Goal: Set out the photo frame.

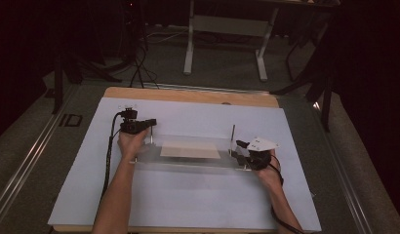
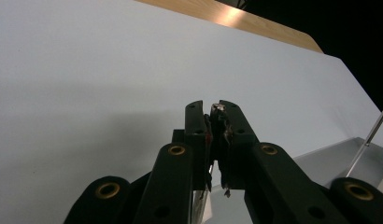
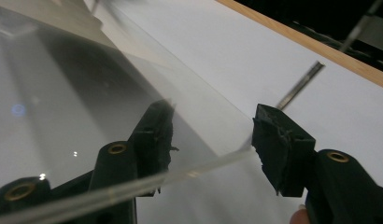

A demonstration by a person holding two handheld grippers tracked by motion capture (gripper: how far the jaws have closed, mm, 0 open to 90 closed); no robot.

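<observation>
A clear acrylic plate [image 1: 190,155] lies across the middle of the desk [image 1: 188,204], raised slightly off the pale sheet that covers the desktop. Thin metal rods [image 1: 232,139] stand at its corners, probably as guides or legs for it. Under or within the plate, a tan rectangular sheet [image 1: 190,150] sits near the centre.

The left gripper [image 1: 148,123] is at the plate's 10 o'clock corner. In the left gripper view its jaws are pressed together [image 2: 214,135] with something thin and glinting caught between the pads. That looks like the top of a corner rod or a small fastener, though I can't say which. Holding there would steady that end of the assembly while the other hand works.

The right gripper [image 1: 243,150] is at the plate's 3 o'clock edge, beside the near rod. Its jaws stand spread wide in the right gripper view [image 3: 213,140], one on each side of the clear edge, and the pads are not touching it. From the table side, a rod [image 3: 299,88] slants away toward 1 o'clock just beyond them. My guess is that the right hand has let go of the plate's edge, or is lining up to take it, while the left anchors the far corner so the plate doesn't slide.
</observation>
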